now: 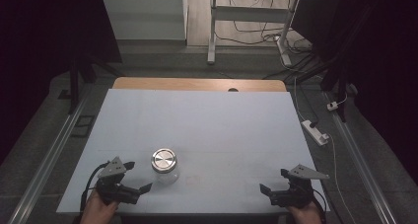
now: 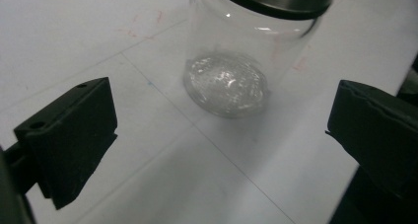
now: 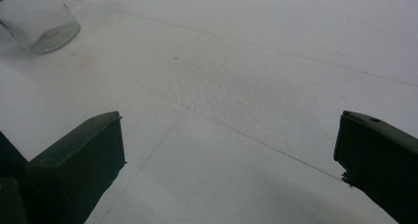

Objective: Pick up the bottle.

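A clear glass jar [image 1: 164, 169] with a shiny metal lid [image 1: 163, 160] stands upright on the white table [image 1: 197, 125], near the front left. My left gripper [image 1: 138, 177] is open just left of the jar, its jaws spread wide and apart from the glass. In the left gripper view the jar [image 2: 231, 61] stands just ahead, between the two black jaws but beyond their tips. At the front right my right gripper [image 1: 272, 180] is open over bare table. The right gripper view catches the jar's base [image 3: 39, 21] far off at the top left.
The table's wooden far edge [image 1: 197, 83] has a small hole. A white power strip [image 1: 315, 131] and cables lie on the floor to the right. A desk frame [image 1: 246, 21] stands behind. Dark curtains flank both sides.
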Available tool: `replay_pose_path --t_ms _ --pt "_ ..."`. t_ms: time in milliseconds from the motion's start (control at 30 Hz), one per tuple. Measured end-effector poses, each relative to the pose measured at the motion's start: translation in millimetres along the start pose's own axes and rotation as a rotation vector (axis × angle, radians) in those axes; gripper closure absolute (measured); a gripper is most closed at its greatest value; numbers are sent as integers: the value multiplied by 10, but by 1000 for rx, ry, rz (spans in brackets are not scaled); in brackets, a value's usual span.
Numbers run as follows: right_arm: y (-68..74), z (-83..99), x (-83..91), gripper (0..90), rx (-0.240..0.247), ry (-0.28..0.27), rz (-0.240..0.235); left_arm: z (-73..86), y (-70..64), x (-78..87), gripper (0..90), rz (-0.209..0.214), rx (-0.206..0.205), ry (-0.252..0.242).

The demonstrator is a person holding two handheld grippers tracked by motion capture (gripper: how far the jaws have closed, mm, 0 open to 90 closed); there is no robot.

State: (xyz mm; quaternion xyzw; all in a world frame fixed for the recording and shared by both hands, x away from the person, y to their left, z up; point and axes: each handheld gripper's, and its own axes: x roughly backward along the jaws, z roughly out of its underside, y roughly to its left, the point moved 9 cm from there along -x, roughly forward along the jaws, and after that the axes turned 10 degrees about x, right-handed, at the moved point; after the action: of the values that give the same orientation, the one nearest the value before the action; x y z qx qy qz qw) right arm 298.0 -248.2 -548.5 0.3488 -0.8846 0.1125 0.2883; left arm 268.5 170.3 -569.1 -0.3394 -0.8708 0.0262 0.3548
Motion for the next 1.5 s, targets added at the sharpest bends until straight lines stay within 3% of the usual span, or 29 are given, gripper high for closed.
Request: replay_pose_path --t_ms 233,900,1133,1300,1500 --pt "2 0 -2 0 2 0 -6 -96 -22 -155 0 15 1 15" --pt "5 2 -4 0 -4 2 -17 -244 -157 -602 0 82 -92 77" --pt "6 2 -5 0 -1 2 -19 -281 -155 -621 32 78 -114 63" --pt "11 2 -7 0 2 4 -19 -280 -171 -623 115 107 -124 61" --pt "12 3 -8 0 4 6 -18 -285 -171 -620 139 96 -151 58"
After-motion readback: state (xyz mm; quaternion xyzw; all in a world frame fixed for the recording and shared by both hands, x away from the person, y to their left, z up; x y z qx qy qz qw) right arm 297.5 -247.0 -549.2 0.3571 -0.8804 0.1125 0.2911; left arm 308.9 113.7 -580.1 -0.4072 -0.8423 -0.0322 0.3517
